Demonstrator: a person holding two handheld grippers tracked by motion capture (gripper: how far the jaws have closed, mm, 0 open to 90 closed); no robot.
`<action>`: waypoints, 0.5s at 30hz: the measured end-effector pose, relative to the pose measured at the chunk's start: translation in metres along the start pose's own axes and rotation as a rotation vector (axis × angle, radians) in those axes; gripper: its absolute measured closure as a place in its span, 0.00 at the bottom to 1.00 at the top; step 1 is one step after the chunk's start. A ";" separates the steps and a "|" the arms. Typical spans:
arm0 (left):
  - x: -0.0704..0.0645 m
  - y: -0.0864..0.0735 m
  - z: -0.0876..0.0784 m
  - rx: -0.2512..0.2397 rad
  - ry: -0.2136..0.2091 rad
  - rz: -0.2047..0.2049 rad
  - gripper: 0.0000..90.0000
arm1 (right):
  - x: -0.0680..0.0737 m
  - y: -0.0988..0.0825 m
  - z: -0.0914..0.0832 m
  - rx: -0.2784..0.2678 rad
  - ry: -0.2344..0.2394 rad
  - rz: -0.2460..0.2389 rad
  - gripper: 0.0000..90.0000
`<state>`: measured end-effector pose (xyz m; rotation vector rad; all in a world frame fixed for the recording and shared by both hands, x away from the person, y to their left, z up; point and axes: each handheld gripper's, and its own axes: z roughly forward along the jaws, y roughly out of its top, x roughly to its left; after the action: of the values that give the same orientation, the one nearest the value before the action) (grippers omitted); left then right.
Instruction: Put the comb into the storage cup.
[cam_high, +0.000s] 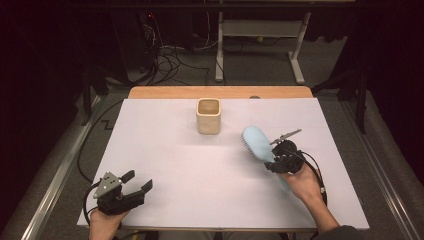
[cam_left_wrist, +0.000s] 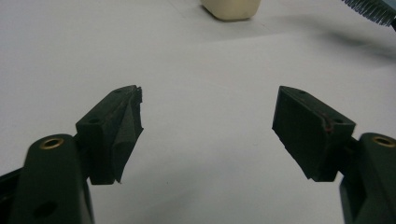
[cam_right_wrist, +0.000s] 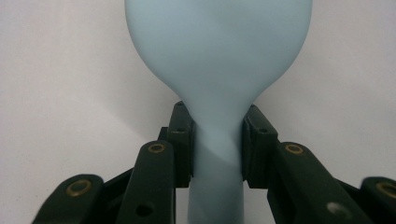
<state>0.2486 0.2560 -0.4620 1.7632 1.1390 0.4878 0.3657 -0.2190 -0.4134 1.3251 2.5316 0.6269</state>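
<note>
A light blue hairbrush (cam_high: 257, 142) is lifted above the white table cover at the right, bristles facing down and left. My right gripper (cam_high: 278, 159) is shut on its neck; in the right gripper view the pads (cam_right_wrist: 183, 140) press both sides of the blue handle (cam_right_wrist: 217, 154), below the rounded head. A cream square cup (cam_high: 208, 115) stands upright at the back middle, its base (cam_left_wrist: 230, 8) seen in the left gripper view. My left gripper (cam_high: 138, 180) rests at the front left, open, with bare cover between its fingers (cam_left_wrist: 116, 133).
The white cover (cam_high: 190, 170) lies over a wooden table whose far edge (cam_high: 220, 92) shows behind the cup. Beyond it are cables on the floor and a desk frame (cam_high: 260, 45). A metal rail (cam_high: 55, 175) runs along the left side.
</note>
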 end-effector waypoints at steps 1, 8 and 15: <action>0.000 0.000 0.000 0.005 -0.005 -0.002 0.27 | 0.001 -0.001 0.000 -0.004 0.003 -0.002 0.79; 0.000 0.002 0.002 0.032 -0.006 -0.003 0.26 | 0.011 -0.003 -0.006 -0.030 0.020 -0.024 0.79; 0.001 0.003 0.002 0.021 -0.008 -0.001 0.26 | 0.018 -0.004 -0.009 -0.052 0.033 -0.033 0.79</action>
<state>0.2522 0.2553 -0.4604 1.7814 1.1435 0.4697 0.3490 -0.2093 -0.4071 1.2633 2.5398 0.7083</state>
